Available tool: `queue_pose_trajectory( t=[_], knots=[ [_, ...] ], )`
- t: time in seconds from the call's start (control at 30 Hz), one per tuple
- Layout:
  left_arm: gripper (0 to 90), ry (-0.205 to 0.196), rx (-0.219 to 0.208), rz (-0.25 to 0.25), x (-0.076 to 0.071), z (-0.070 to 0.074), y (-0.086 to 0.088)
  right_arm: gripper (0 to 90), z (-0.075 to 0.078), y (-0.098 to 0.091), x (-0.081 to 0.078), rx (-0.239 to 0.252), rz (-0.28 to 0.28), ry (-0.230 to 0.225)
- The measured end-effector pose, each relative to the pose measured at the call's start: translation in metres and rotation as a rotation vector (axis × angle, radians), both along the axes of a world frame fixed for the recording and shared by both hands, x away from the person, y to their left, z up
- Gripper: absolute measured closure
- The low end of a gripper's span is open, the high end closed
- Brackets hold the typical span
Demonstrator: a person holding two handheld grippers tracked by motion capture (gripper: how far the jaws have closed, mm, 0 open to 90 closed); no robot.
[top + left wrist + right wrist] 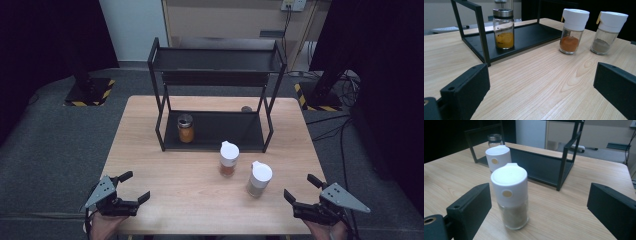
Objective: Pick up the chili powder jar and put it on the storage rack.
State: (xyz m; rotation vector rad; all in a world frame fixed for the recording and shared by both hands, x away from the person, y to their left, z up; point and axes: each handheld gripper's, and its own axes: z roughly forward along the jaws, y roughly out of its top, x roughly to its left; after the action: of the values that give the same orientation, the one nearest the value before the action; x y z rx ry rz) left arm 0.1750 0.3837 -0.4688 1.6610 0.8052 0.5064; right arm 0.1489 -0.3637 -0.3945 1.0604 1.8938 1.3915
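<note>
Right gripper gapes empty beside the grey spice jar

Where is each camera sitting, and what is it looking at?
High view: above the person's side, looking forward and down on the table; both hands show, with the left gripper and right gripper.
Left gripper view: rides the left gripper, low over the table, facing the rack and three jars; its open jaws show.
Right gripper view: rides the right gripper, facing the grey spice jar; its open jaws show.
Shared: both gripper views show the orange spice jar and the rack.
</note>
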Motion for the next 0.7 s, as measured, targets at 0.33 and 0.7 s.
queue_pose_trajectory(
  t=[0.33, 0.7],
  knots=[
    [0.0, 0.004, -0.003, -0.005, 0.001, 0.000, 0.000, 5.7, 0.013, 0.019, 0.018, 0.001, 0.045, 0.008],
    [0.0, 0.005, -0.006, -0.008, 0.001, 0.000, 0.001, 5.7, 0.026, 0.041, 0.043, -0.014, 0.092, 0.033]
  ],
)
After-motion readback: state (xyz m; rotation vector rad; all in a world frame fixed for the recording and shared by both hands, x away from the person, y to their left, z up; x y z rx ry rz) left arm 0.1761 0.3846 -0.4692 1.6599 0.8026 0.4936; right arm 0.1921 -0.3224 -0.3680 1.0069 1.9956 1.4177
